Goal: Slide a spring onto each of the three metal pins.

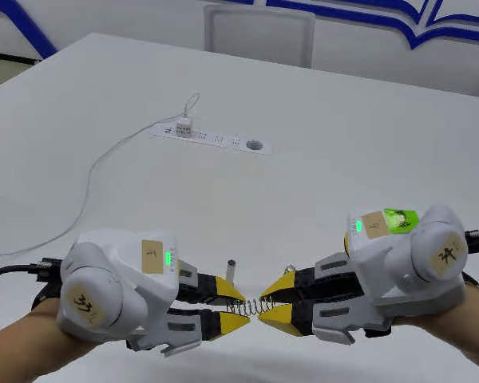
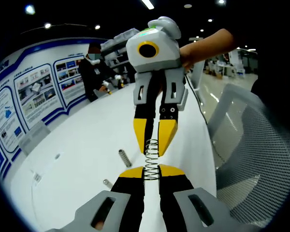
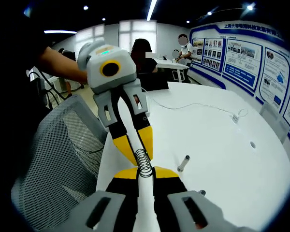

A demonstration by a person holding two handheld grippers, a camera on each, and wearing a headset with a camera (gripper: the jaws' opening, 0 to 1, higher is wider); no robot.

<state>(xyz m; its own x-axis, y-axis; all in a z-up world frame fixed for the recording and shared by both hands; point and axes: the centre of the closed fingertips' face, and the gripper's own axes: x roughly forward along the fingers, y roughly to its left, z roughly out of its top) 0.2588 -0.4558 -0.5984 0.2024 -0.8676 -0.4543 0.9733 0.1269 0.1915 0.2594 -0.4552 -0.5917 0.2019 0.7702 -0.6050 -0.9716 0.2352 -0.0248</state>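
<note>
Left claw (image 1: 241, 309) and right claw (image 1: 264, 306) each pinch one end of the spring (image 1: 251, 306).

We see a thin silver coil spring (image 1: 251, 306) held off the white desk (image 1: 319, 159), close to its near edge. It lies roughly level and stretched straight. One end is pinched in the yellow tips of the left gripper (image 1: 241, 307) and the other in the tips of the right gripper (image 1: 265, 306). Just beyond the spring, a short grey metal pin (image 1: 231, 270) stands upright on the desk. In the left gripper view its shaft looks ribbed, and we cannot tell why. Near it, toward the desk's right edge, sits a second pin (image 1: 289, 270), smaller and too small for us to make out clearly.
</note>
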